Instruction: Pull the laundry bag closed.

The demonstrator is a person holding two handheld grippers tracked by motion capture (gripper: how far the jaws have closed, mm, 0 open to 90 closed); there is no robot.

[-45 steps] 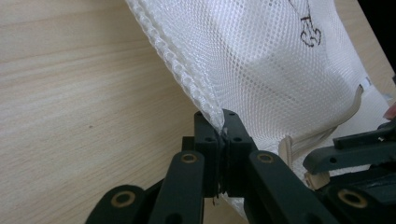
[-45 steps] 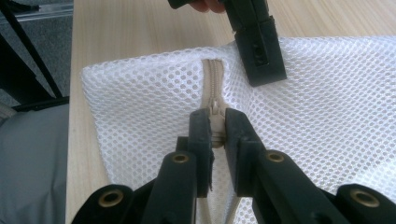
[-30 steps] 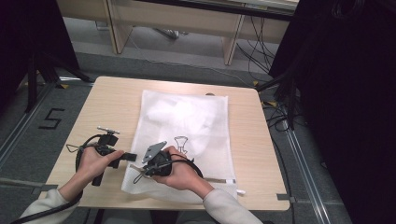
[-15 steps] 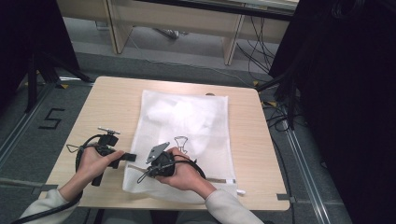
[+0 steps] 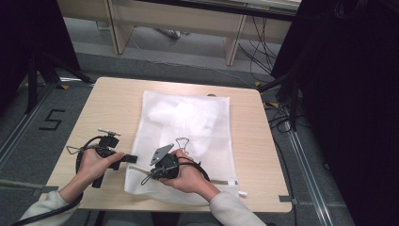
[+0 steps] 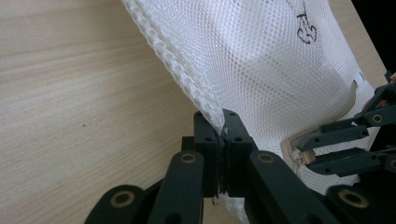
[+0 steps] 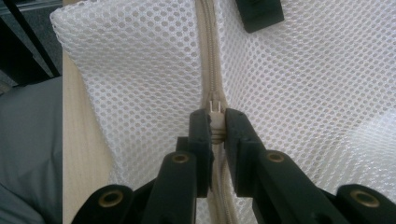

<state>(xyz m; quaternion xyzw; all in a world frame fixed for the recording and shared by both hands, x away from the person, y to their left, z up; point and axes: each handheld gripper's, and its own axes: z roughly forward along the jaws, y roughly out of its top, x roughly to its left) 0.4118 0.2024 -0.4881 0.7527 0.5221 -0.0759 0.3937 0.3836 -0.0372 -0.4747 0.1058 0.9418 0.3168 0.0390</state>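
The left gripper (image 6: 223, 140) had its fingers (image 6: 205, 135) pressed together on the edge of a white mesh bag (image 6: 271, 60), pinching the seam at the bag's near left corner so that the netting rose away from the black pads. In the high view the left gripper (image 5: 131, 158) lay at the bag's left edge, held in the person's left hand (image 5: 96, 162) near the front of the bench (image 5: 108, 103).

The right gripper (image 7: 215, 128) had its fingers (image 7: 201, 135) closed tight on the small beige zipper pull (image 7: 215, 119) of the bag, with the pull's tip just showing above the pads. The beige zipper (image 7: 208, 56) ran straight away from the fingers between two panels of white netting. In the high view the right gripper (image 5: 148, 177) sat over the bag's front end, gripped by the right hand (image 5: 186, 174), with its fingers pointing toward the left gripper. The two grippers were near each other, but apart.

The mesh bag (image 5: 188, 127) lay flat on the bench, stretched lengthwise from the person's side toward the far edge, its front part under the right hand. Something white and soft-looking showed faintly through the netting in the far half of the bag; what it was could not be made out. A small dark print (image 6: 306, 30) marked the netting in the left gripper view.
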